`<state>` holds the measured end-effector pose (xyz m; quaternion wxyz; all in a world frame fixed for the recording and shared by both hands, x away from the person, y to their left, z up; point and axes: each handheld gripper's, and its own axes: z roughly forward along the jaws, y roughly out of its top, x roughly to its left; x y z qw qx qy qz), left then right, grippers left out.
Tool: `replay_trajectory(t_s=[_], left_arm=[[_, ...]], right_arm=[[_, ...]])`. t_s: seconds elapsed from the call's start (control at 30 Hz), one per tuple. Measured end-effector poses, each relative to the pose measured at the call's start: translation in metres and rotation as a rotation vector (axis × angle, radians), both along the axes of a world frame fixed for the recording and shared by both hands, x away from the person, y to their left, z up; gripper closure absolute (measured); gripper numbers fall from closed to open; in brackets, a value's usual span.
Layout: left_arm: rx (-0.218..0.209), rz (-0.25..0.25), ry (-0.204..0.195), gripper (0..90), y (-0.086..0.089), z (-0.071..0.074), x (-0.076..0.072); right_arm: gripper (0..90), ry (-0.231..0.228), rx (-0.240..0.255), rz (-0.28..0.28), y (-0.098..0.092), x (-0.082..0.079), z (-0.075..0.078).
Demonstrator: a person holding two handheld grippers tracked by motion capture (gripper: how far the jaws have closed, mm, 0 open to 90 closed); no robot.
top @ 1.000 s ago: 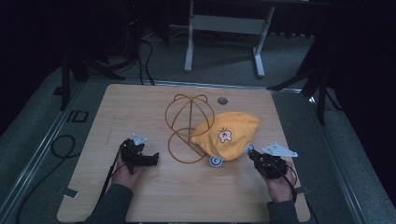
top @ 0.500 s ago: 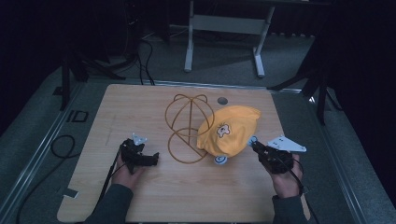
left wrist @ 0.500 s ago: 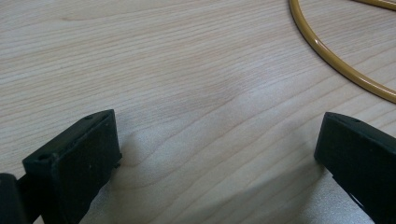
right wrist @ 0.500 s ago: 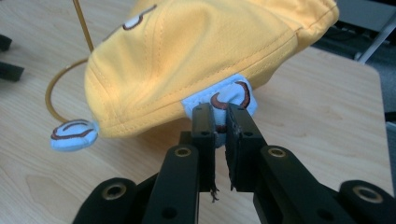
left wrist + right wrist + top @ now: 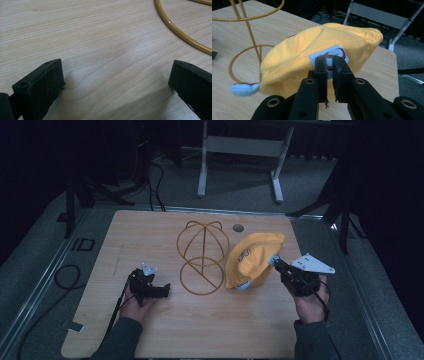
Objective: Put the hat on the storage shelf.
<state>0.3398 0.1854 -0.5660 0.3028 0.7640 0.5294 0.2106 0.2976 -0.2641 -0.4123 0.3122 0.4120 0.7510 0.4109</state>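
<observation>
The right gripper [image 5: 330, 62] is clamping the yellow cap [image 5: 317, 50], holding it tilted beside the wire stand [image 5: 202, 257]. The left gripper [image 5: 162, 290] is resting on the bench [image 5: 150, 335], jaws wide apart.

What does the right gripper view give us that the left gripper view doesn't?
Right gripper view alone: the right gripper with its jaws shut on the yellow cap, the cap's pale blue ear hanging at its low edge, the upright loops of the wire hat stand, and a grey metal frame beyond the table.
Left gripper view alone: the left gripper with jaws wide apart and nothing between them, low over the wood.
Both: the wooden table and the stand's yellow base ring.
</observation>
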Motion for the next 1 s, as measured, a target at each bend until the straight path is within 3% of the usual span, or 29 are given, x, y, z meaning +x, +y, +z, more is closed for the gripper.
replay_trajectory(t_s=[0.2,0.3,0.37,0.77,1.0], left_arm=[[0.000,0.000,0.000,0.1,0.000,0.000,0.000],[-0.001,0.000,0.001,0.1,0.000,0.000,0.000],[-0.001,0.000,0.001,0.1,0.000,0.000,0.000],[-0.001,0.001,-0.002,0.1,0.000,0.000,0.000],[-0.001,0.000,-0.001,0.1,0.000,0.000,0.000]], right_arm=[[82.8,0.014,-0.030,-0.070,-0.002,0.015,-0.004],[82.7,0.021,-0.036,-0.080,-0.002,0.017,-0.005],[82.4,0.051,-0.081,-0.119,0.000,0.027,-0.012],[81.0,0.076,-0.094,-0.144,-0.006,0.017,-0.021],[75.3,0.081,-0.082,-0.103,-0.012,0.013,-0.017]])
